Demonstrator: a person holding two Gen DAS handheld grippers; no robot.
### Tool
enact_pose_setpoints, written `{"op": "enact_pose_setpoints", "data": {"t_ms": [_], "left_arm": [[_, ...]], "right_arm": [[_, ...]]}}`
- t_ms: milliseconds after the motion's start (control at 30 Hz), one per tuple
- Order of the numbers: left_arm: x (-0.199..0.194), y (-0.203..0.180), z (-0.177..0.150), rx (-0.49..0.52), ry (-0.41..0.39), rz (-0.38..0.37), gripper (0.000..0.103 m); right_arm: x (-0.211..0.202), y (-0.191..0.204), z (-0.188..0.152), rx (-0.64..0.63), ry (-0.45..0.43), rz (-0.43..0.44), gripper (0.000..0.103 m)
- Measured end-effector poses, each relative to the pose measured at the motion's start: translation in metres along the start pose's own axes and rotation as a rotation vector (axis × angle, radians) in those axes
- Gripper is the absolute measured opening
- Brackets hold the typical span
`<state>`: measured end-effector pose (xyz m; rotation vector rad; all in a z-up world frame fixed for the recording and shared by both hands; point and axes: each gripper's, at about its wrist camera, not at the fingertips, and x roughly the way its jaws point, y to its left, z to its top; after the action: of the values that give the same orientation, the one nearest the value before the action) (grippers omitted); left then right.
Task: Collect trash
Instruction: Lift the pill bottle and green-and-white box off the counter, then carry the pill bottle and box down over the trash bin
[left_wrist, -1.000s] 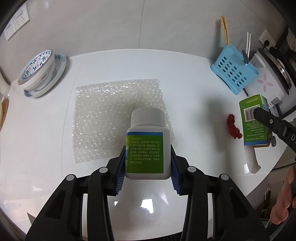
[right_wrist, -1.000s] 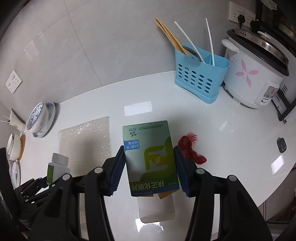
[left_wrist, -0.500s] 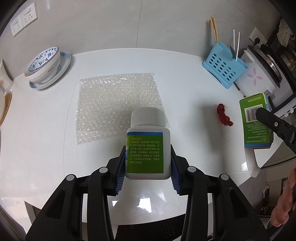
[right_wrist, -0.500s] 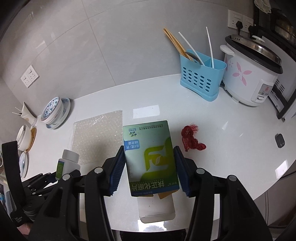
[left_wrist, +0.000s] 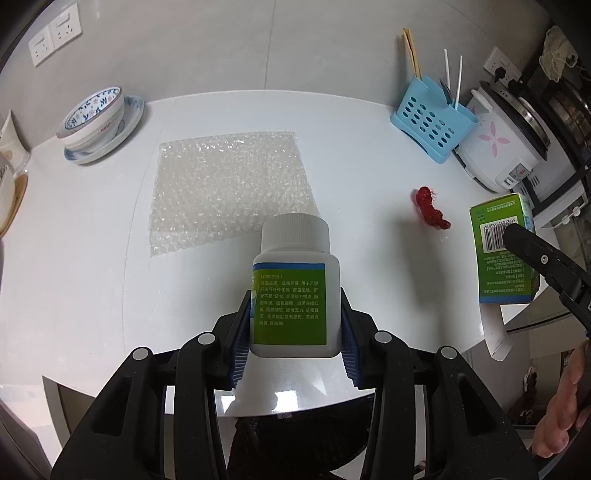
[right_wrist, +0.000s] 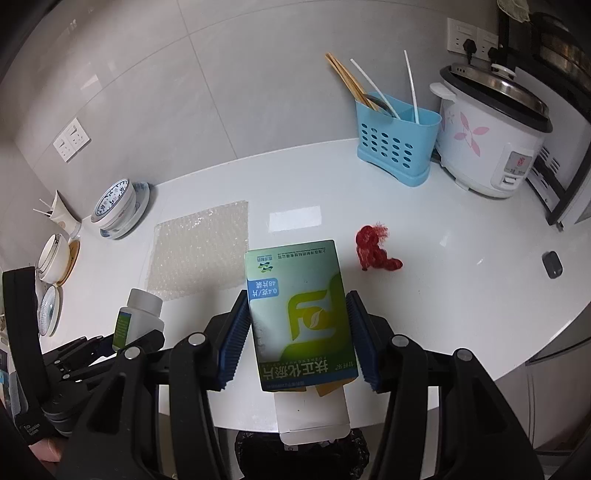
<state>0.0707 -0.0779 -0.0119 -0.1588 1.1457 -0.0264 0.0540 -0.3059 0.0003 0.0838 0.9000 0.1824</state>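
My left gripper (left_wrist: 293, 325) is shut on a white pill bottle (left_wrist: 293, 284) with a green label, held above the near edge of the white counter (left_wrist: 92, 258). The bottle also shows in the right wrist view (right_wrist: 138, 319). My right gripper (right_wrist: 299, 332) is shut on a green medicine box (right_wrist: 299, 310) with its bottom flap hanging open; the box also shows in the left wrist view (left_wrist: 502, 251). A sheet of bubble wrap (left_wrist: 225, 184) and a red scrap (left_wrist: 428, 208) lie on the counter. A dark bin opening (right_wrist: 258, 454) shows below the counter edge.
A blue utensil caddy (right_wrist: 397, 147) and a white rice cooker (right_wrist: 491, 140) stand at the back right. Stacked bowls on a plate (left_wrist: 98, 123) sit at the back left, with more dishes (right_wrist: 55, 258) further left. A small dark object (right_wrist: 552, 264) lies at the right.
Both grippers have pulled back and up from the counter with their loads; the counter's near edge and the dark bin below have come into view.
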Motion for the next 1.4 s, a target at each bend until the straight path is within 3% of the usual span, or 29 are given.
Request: {"op": "enact_pose_setpoints", "data": {"t_ms": [1400], "left_arm": [[-0.019, -0.009, -0.119, -0.05, 0.045, -0.006, 0.04]], "right_arm": [[-0.036, -0.004, -0.122, -0.063, 0.078, 0.059, 0.05]]}}
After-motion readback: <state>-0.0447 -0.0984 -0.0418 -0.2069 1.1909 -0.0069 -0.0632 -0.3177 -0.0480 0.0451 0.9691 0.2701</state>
